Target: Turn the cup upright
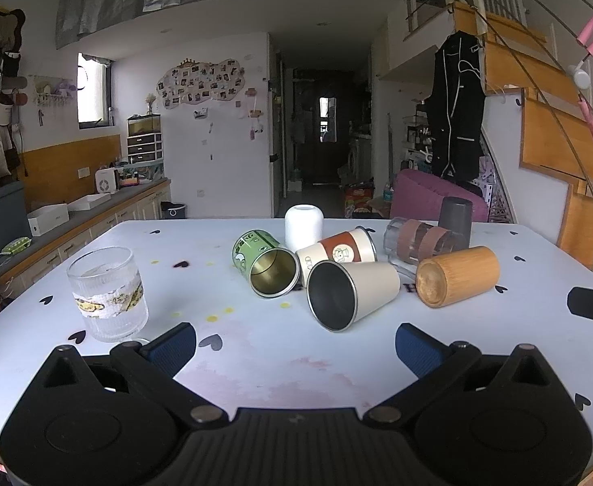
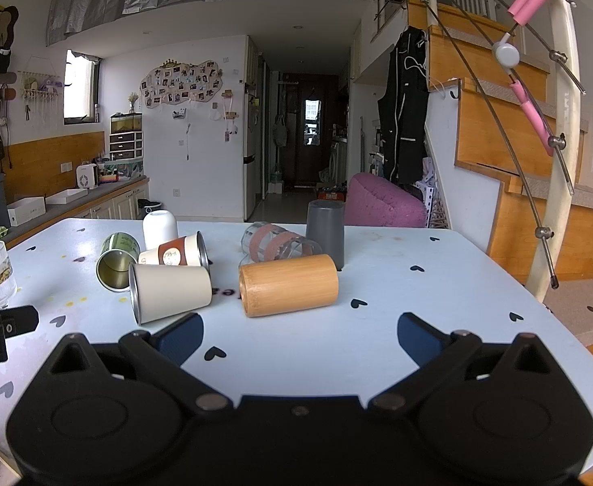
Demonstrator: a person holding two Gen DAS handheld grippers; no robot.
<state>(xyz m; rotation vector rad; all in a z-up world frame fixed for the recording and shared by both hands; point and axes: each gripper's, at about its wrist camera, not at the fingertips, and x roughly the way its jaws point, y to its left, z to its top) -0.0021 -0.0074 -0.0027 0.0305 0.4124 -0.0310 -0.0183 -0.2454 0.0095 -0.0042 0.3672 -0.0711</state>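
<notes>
Both claws hang low over the near edge of the table [image 1: 280, 348], and both are released, fingers spread wide with nothing between them. The left gripper [image 1: 295, 342] faces the cream cup [image 1: 361, 289], which lies on its side with its dark mouth turned toward it. The right gripper [image 2: 300, 332] faces the wooden cup [image 2: 290, 284], also on its side, well within reach.

The cups to be righted sit in a cluster at mid-table. My call: the cream cup is the natural first pick for the left, the wooden one for the right. To do it cleanly, come in across the body, not the rim, close on the middle of the wall, lift clear of the neighbours, then rotate until the mouth faces up and set it down on open table. The cream cup touches the red-banded cup [image 1: 347, 249], so a careless lift could roll that one.

The count: five cups lie on their sides — cream, wooden, red-banded, green tin [image 1: 262, 261] and a clear brown-striped glass [image 1: 420, 243]. Two look mouth-down: a white cup [image 1: 303, 227] and a dark grey cup [image 1: 455, 212]. One ribbed glass [image 1: 108, 293] stands upright at left. Eight in all.
</notes>
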